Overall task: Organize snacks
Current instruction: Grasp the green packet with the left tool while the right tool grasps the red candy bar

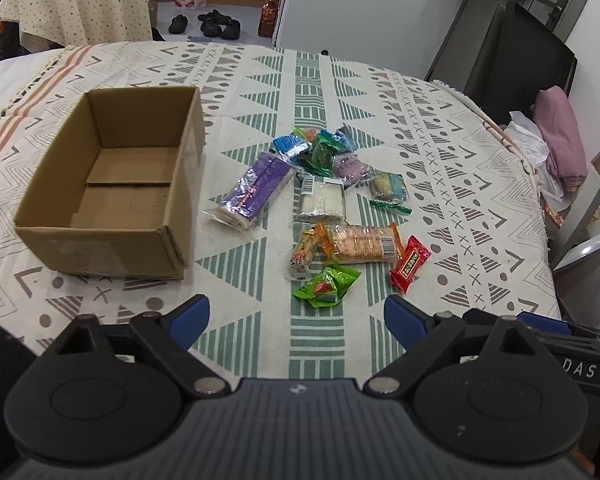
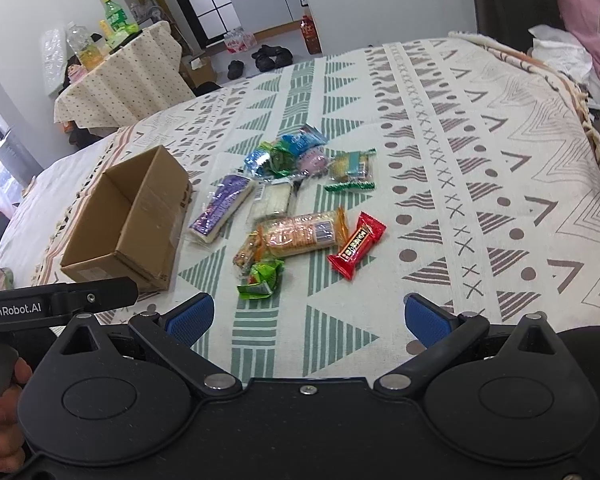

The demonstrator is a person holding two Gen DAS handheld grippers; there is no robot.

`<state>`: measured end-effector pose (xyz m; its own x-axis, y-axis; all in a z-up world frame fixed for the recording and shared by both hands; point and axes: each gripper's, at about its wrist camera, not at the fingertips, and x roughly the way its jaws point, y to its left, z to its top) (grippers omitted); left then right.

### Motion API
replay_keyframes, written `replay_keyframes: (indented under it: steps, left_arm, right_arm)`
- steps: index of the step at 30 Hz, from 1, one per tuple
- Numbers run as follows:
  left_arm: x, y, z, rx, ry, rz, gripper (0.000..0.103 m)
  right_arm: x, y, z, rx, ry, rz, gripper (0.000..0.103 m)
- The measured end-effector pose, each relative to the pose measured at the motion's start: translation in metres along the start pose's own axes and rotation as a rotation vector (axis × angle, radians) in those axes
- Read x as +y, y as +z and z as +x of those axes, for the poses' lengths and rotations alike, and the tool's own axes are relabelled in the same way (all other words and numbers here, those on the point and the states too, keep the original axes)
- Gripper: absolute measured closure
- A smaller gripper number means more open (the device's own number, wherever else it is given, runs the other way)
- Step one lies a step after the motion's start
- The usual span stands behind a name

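Note:
An open, empty cardboard box (image 1: 112,184) (image 2: 128,224) stands at the left on the patterned cloth (image 1: 440,168). Right of it lies a loose cluster of wrapped snacks: a purple pack (image 1: 256,188) (image 2: 220,210), a white pack (image 1: 322,200), an orange cracker pack (image 1: 360,244) (image 2: 300,234), a red bar (image 1: 410,263) (image 2: 357,245), a green candy (image 1: 326,286) (image 2: 262,278), and several small ones behind. My left gripper (image 1: 296,322) hovers open just short of the green candy, holding nothing. My right gripper (image 2: 310,320) is open too, below the red bar.
The cloth covers a bed whose right edge (image 1: 540,216) drops off beside a dark chair and pink clothes (image 1: 560,140). A draped side table with bottles (image 2: 116,76) and shoes on the floor (image 1: 212,24) lie beyond. A hand (image 2: 0,420) grips the left gripper's handle.

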<state>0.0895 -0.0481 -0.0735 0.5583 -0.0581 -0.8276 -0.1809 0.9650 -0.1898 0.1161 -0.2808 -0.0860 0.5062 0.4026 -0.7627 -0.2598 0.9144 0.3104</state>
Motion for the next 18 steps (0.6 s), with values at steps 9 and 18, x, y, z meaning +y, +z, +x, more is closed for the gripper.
replay_keyframes:
  steps: [9,18]
  left_arm:
    - [-0.018,0.007,0.04,0.039,0.014,0.01,0.021]
    - [-0.026,0.01,0.08,0.104,0.028,-0.015,0.035]
  right_arm:
    - [-0.026,0.01,0.028,-0.004,0.013,0.098,0.012]
    - [-0.042,0.014,0.058,0.024,0.057,0.182,0.028]
